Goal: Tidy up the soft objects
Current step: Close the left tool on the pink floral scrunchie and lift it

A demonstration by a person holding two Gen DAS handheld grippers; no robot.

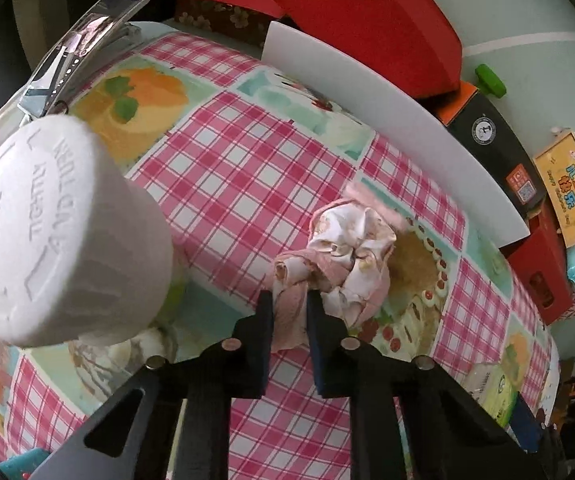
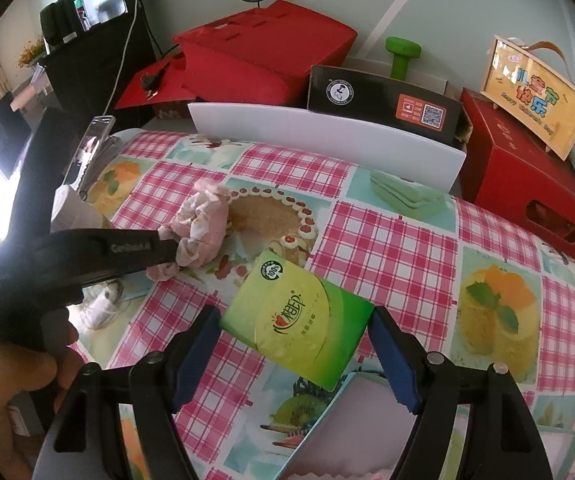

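Left tongs: my left gripper [image 1: 290, 304] was pinched on one loose fold of the pink cloth bundle [image 1: 343, 256], because a crumpled rag gives nothing firmer to grab than an edge.
Cloth: it sat on the checked tablecloth [image 1: 223, 184], beside the printed cake, most of it apparently resting on the table while only the near corner was nipped.
Right tongs: my right gripper [image 2: 295, 344] stood wide, its blue pads [image 2: 199, 340] on either side of the green tissue pack [image 2: 295, 320]; I could not tell whether they touched it.
Tissue pack: it lay tilted, its near corner over the rim of the white box [image 2: 359, 416], which I judged to be where soft things belonged.
Bottle: a white capped bottle [image 1: 55, 232] loomed just left of my left tongs, near enough to knock.
Next: I judged that lifting the cloth would need a slow pull, since one fold could slip.
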